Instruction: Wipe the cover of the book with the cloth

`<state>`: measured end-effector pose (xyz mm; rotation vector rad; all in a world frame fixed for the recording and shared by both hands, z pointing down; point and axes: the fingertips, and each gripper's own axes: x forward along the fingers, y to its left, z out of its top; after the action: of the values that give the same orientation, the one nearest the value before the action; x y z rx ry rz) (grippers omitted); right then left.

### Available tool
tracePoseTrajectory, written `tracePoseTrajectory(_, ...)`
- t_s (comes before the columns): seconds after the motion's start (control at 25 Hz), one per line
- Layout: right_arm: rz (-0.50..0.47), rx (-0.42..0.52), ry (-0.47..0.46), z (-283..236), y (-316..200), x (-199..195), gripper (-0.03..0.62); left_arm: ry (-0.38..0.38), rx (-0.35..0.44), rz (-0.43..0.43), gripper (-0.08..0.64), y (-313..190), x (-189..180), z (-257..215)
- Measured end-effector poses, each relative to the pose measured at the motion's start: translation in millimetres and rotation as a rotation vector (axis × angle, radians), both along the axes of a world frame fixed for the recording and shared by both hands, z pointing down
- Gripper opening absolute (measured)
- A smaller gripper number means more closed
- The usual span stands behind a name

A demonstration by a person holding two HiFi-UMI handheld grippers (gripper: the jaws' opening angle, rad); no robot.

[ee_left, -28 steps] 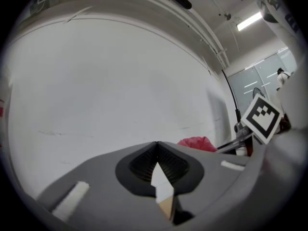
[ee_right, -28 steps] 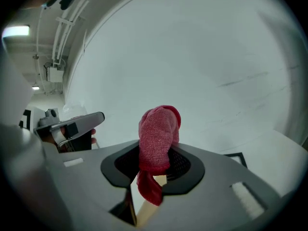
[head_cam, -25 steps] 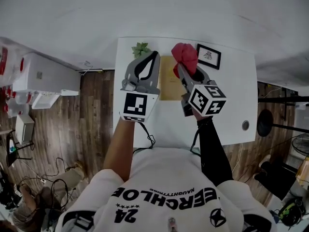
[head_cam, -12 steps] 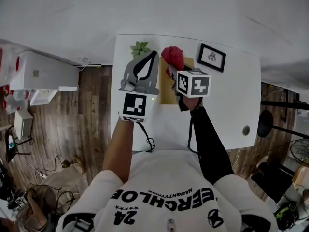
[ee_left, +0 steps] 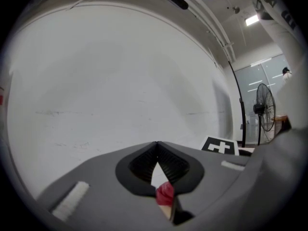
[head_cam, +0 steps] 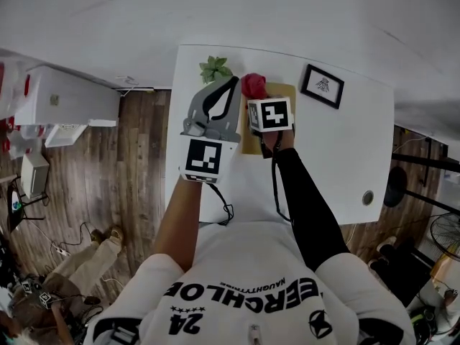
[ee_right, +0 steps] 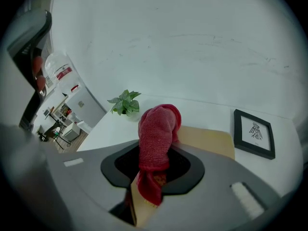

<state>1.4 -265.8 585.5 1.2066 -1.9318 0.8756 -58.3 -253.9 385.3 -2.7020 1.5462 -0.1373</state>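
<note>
A tan book (head_cam: 282,90) lies on the white table (head_cam: 338,157), mostly hidden under the grippers in the head view. My right gripper (head_cam: 255,96) is shut on a red cloth (head_cam: 253,85), which hangs bunched over the book's far left part. In the right gripper view the cloth (ee_right: 156,129) stands up between the jaws of that gripper (ee_right: 154,150), with the book (ee_right: 207,141) behind it. My left gripper (head_cam: 231,81) hovers just left of the book, shut and holding nothing. In the left gripper view this gripper (ee_left: 157,143) faces a blank wall.
A small green plant (head_cam: 214,69) stands at the table's far left corner, close to the left gripper's tips. A black picture frame (head_cam: 322,85) lies right of the book. Both show in the right gripper view: plant (ee_right: 125,102), frame (ee_right: 254,131). A wood floor lies left of the table.
My right gripper has carried the red cloth to the left and slightly farther away across the book. The left gripper has stayed almost where it was.
</note>
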Motion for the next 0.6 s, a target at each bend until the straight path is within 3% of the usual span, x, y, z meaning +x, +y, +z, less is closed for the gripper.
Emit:
tracePoseTrajectory(0.24, 0.003, -0.006, 0.027, 0, 2, 13, 0.103, 0.005, -0.007, -0.003, 0.044, 2, 0, 2)
tracePoseTrajectory(0.6, 0.143, -0.018, 0.082, 2, 5, 89, 0.103, 0.014, -0.009, 0.013, 0.044, 5, 10, 0)
